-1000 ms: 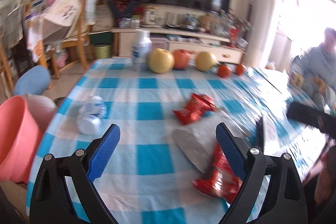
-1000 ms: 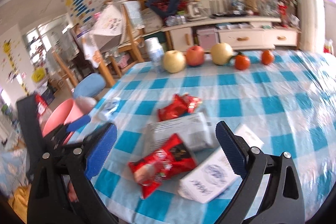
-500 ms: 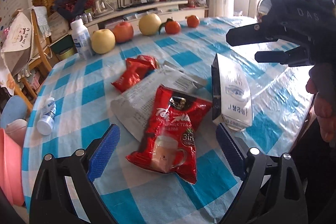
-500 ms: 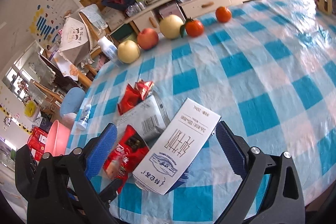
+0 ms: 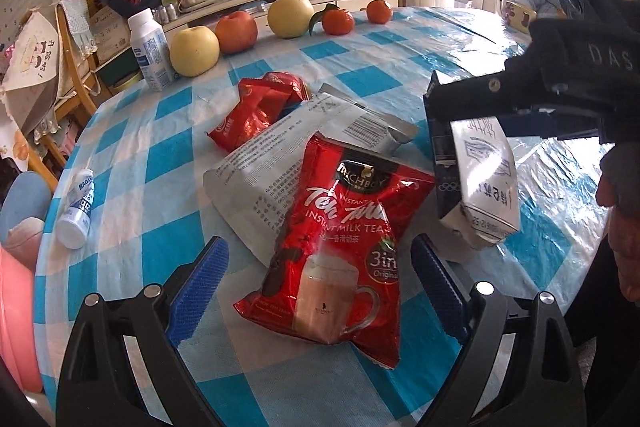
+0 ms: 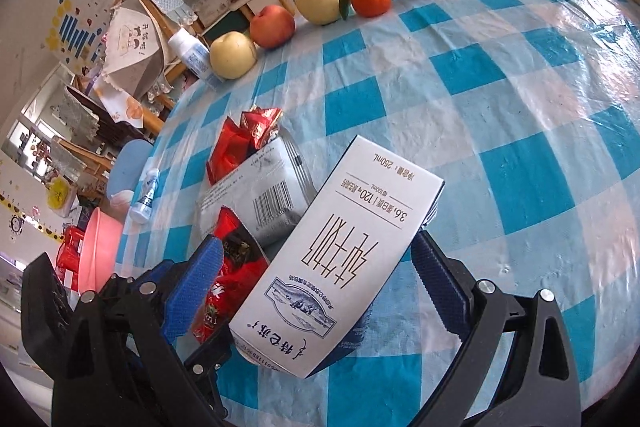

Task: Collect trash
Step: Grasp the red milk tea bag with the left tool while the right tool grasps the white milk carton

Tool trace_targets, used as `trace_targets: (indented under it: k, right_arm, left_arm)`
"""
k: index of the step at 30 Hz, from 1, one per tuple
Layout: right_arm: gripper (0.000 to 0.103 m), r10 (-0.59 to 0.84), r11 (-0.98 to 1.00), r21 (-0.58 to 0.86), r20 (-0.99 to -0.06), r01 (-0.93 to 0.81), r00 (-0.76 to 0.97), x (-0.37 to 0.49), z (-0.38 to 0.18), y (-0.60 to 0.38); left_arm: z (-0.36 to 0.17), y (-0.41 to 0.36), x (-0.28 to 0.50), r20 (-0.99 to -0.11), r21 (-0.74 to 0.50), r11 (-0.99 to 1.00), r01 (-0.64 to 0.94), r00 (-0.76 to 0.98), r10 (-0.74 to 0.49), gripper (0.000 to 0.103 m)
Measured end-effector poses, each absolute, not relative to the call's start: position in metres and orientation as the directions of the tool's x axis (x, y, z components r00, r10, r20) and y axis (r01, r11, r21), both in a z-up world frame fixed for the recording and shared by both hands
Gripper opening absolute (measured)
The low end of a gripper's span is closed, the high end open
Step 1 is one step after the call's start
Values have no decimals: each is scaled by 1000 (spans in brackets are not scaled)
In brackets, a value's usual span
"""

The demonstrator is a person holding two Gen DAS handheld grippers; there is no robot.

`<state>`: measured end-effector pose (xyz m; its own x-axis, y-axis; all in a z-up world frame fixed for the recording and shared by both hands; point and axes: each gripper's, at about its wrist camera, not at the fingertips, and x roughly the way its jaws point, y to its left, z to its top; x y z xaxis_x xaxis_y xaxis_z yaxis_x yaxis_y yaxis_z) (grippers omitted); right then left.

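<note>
A red milk-tea packet (image 5: pixel 340 251) lies on the checked table between the open fingers of my left gripper (image 5: pixel 318 281). It rests on a grey foil bag (image 5: pixel 280 163), with a crumpled red wrapper (image 5: pixel 256 111) behind. A white milk carton (image 6: pixel 340 263) lies flat between the open fingers of my right gripper (image 6: pixel 318 275); it also shows in the left wrist view (image 5: pixel 480 179), under the right gripper (image 5: pixel 520 107). A small white bottle (image 5: pixel 76 215) lies at the table's left edge.
A pink basin (image 6: pixel 96 247) stands off the table's left edge, also in the left wrist view (image 5: pixel 16 311). An upright white bottle (image 5: pixel 152 49), apples, a pear and two oranges (image 5: pixel 338 21) line the far edge. A chair (image 5: pixel 76 67) stands left.
Both grippers have moved in closer over the trash. The right gripper now straddles the milk carton; the left one straddles the red packet. Both stay open.
</note>
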<state>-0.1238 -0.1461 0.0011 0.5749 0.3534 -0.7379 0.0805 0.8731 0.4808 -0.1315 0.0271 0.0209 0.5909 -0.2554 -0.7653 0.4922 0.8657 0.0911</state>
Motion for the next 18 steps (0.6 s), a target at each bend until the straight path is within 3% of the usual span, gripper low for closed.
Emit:
trace_targets:
  k: [11, 18]
  right_arm:
    - [95, 289, 914, 399, -774, 78, 563, -111, -12, -140]
    - [74, 246, 939, 339, -787, 64, 566, -106, -12, -136]
  left_arm:
    - [19, 26, -125, -764, 75, 875, 479, 591, -258, 76]
    - [18, 25, -123, -763, 57, 875, 481, 586, -273, 65]
